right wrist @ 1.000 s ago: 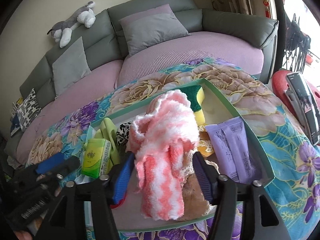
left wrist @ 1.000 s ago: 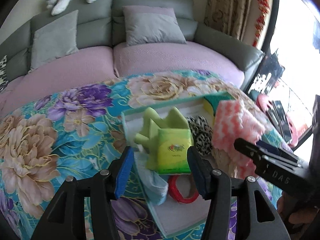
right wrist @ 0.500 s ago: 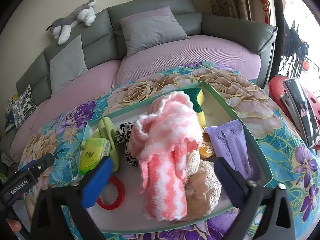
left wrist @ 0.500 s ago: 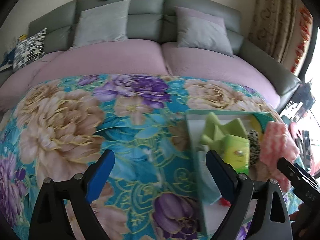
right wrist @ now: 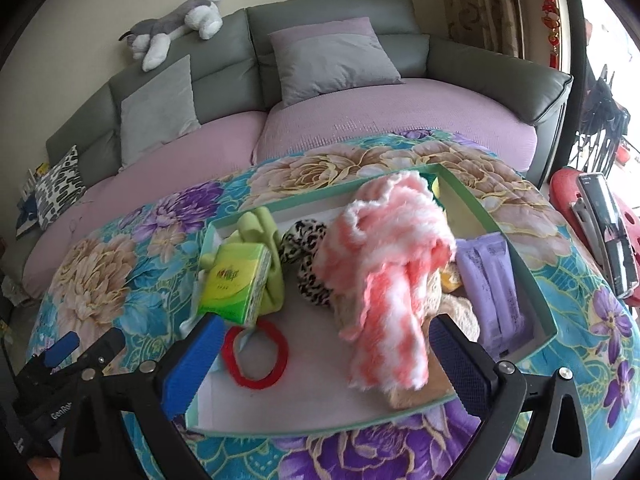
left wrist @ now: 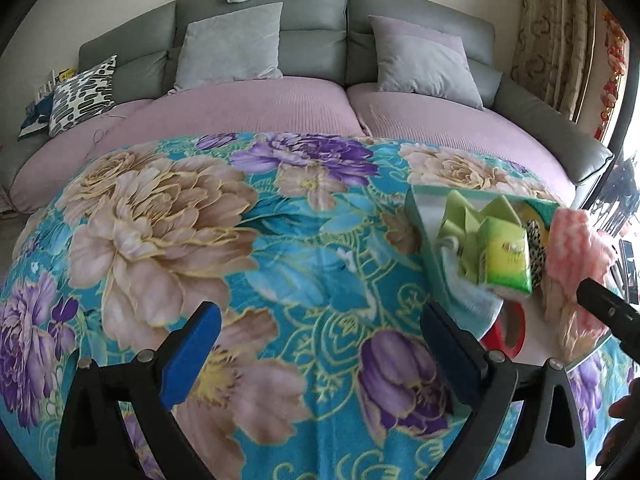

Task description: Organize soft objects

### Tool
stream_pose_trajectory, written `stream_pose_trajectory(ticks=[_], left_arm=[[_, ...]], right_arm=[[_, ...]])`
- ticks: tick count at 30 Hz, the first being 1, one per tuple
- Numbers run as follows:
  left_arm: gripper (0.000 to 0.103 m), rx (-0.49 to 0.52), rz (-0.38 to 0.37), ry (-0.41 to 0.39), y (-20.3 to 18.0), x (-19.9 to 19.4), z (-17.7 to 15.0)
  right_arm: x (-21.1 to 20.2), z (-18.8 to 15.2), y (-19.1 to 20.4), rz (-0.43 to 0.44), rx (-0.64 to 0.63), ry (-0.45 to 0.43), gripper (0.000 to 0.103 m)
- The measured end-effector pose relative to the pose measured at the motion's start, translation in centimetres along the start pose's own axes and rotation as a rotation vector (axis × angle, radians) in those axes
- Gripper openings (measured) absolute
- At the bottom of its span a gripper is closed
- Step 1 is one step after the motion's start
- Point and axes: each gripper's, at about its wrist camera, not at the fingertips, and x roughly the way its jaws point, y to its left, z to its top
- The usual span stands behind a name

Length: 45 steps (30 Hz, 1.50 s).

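Both grippers spread and empty beside the shallow green-rimmed tray (right wrist: 520, 264)

Left wrist view: the left gripper (left wrist: 320, 336), fingers just opened wide, is held over flowered blanket left of the tray. Right wrist view: the right gripper (right wrist: 328, 360), fingers likewise just spread, is aimed at the fluffy pink-and-white cloth (right wrist: 388, 272) in the tray's middle; it looks light and limp, best pinched mid-fold.

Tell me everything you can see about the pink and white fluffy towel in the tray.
The towel is fluffy, with pink and white zigzag stripes and a white fringed edge. It lies bunched and draped lengthwise in the green-rimmed tray, heaped over a beige crocheted item. A leopard-print cloth touches one side; a purple packet lies on the other. Its near end hangs toward the tray's front rim. No gripper touches it.
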Motion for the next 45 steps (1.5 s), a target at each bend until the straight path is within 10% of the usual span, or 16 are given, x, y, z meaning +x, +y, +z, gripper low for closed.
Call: stream_pose_trajectory(ticks=[45], left_arm=[[0.1, -0.028, 0.072, 0.015, 1.8, -0.9, -4.4]], right_arm=[[0.9, -6.2, 0.9, -0.018, -0.085, 0.094, 0.103]])
